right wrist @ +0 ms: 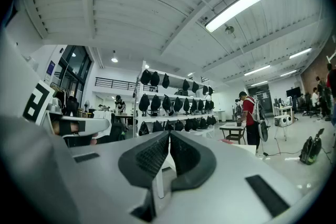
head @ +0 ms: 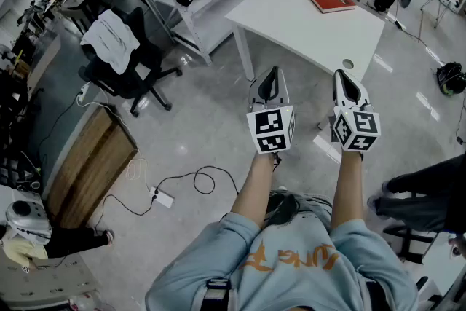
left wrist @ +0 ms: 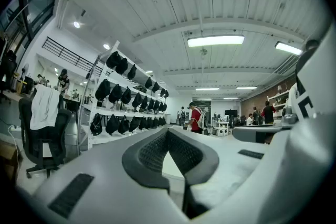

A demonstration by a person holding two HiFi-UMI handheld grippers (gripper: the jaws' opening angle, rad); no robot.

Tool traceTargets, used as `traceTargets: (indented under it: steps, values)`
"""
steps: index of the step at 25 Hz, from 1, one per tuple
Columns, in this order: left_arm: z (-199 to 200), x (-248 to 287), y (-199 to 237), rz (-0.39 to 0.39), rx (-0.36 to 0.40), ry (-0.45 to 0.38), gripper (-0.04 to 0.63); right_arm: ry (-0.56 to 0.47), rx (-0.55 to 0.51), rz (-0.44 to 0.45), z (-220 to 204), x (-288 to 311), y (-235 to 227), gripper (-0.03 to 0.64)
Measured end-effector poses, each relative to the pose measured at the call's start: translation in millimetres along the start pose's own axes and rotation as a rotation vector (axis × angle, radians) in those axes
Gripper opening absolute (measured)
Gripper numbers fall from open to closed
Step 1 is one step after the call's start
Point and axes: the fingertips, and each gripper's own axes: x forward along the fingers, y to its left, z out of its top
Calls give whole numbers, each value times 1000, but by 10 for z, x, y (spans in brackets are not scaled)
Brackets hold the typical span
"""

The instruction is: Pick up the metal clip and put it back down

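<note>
Left claw [head: 271, 73] and right claw [head: 345, 76] closed together, empty, short of the worktop [head: 291, 22] near corner. Clip not seen, perhaps too small. Likely light, stiff, slick: pinch its flat sides.

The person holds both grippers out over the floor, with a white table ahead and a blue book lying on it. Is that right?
Not quite: the book is red, not blue, as the head view shows. The rest holds: the left gripper and right gripper are held out over the floor, and the white table stands ahead with the book on it.
</note>
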Motion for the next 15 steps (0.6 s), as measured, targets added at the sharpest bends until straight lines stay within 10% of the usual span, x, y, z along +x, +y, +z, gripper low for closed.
traceTargets:
  steps: [15]
  values:
    - [-26, 263, -48, -29, 14, 24, 9, -15, 61, -3, 10, 159, -227, 29]
